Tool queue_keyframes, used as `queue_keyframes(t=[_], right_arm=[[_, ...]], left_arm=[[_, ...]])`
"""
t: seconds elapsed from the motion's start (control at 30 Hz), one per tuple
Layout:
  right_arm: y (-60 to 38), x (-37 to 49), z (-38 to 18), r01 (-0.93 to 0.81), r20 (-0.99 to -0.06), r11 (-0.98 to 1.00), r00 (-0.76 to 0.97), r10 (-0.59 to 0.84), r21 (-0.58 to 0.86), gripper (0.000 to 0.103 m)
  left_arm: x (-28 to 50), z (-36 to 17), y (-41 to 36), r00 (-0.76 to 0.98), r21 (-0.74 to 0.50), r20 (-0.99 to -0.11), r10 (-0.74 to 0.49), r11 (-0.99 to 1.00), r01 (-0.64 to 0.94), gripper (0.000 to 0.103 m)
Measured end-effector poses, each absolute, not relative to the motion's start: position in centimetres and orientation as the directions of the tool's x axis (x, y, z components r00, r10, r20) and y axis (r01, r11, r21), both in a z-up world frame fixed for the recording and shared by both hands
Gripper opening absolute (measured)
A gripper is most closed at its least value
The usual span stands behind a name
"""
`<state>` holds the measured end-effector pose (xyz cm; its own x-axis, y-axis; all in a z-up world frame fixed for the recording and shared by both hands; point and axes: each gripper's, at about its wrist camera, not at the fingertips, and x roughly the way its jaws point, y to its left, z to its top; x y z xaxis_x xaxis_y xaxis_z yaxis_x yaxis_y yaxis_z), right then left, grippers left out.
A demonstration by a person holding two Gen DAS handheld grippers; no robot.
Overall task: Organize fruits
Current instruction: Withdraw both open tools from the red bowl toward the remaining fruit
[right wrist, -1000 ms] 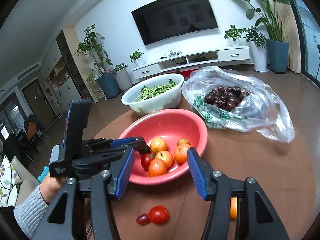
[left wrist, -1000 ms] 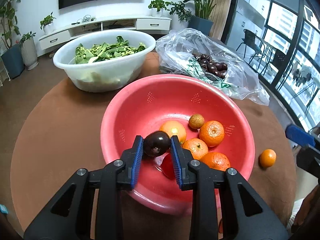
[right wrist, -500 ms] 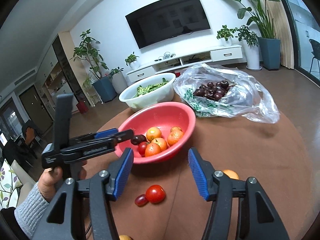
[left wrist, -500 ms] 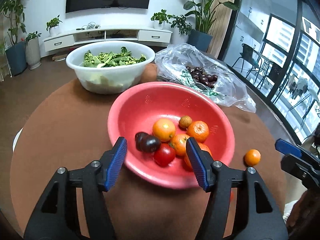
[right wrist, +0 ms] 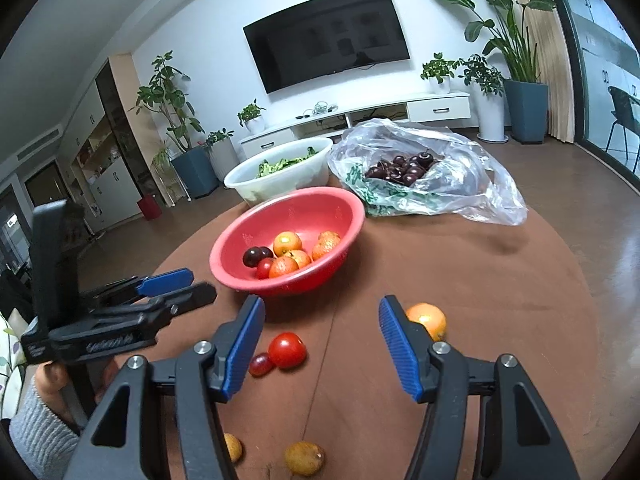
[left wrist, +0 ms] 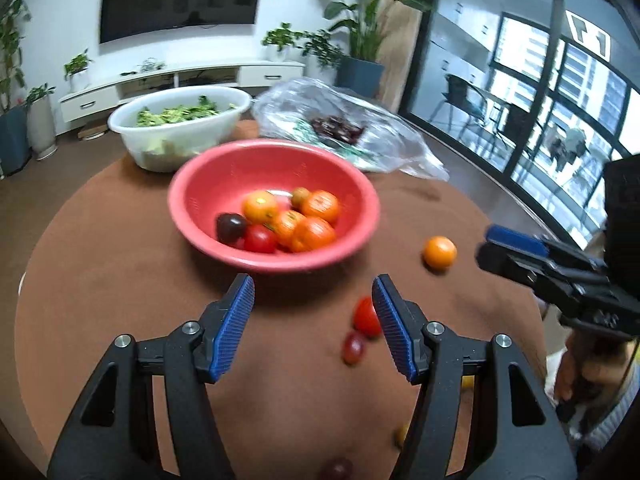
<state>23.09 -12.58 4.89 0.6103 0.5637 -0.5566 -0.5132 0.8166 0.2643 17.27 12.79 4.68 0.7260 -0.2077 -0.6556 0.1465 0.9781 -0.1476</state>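
- My left tongs [left wrist: 314,320] stand wide and hold nothing, low in the centre of the left wrist view; a second ago they gripped a dark plum over the red bowl.
- That dark plum [left wrist: 231,227] now lies inside the red bowl [left wrist: 200,184], at the left of the fruit pile, touching a red tomato [left wrist: 260,239] and beside several oranges [left wrist: 314,234].
- The red bowl sits higher and smaller in the left view than before, since my left tongs have pulled back toward the near edge of the brown table [left wrist: 100,280].
- My right tongs [right wrist: 322,344] are also spread wide and empty, at the bottom centre of the right wrist view, as they were a second ago.
- Between the right tongs' tips, on the table, lie a loose tomato [right wrist: 287,349] and a small reddish grape [right wrist: 261,364], touching each other.
- A loose orange [right wrist: 429,318] rests just behind the right blue fingertip [right wrist: 396,344], partly hidden by it.
- Two small yellowish-brown fruits [right wrist: 304,458] lie at the bottom edge of the right view.
- In the upper centre, a white bowl of greens [right wrist: 280,178] and a clear plastic bag of dark cherries [right wrist: 404,170] sit behind the red bowl, unmoved.
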Motion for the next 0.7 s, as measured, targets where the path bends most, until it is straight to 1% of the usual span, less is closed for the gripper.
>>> queue_keyframes(t=[0.27, 0.7], right_arm=[[-13.1, 22.7, 4.6, -0.495, -0.572, 0.835, 0.622, 0.535, 0.242, 0.063], [-13.4, 23.1, 4.1, -0.469, -0.594, 0.853, 0.627, 0.503, 0.227, 0.064]], left_arm=[[16.4, 2.8, 9.3, 0.68, -0.121, -0.694, -0.236, 0.969, 0.213, 0.06], [18.2, 1.6, 8.1, 0.648, -0.098, -0.724, -0.238, 0.964, 0.245, 0.06]])
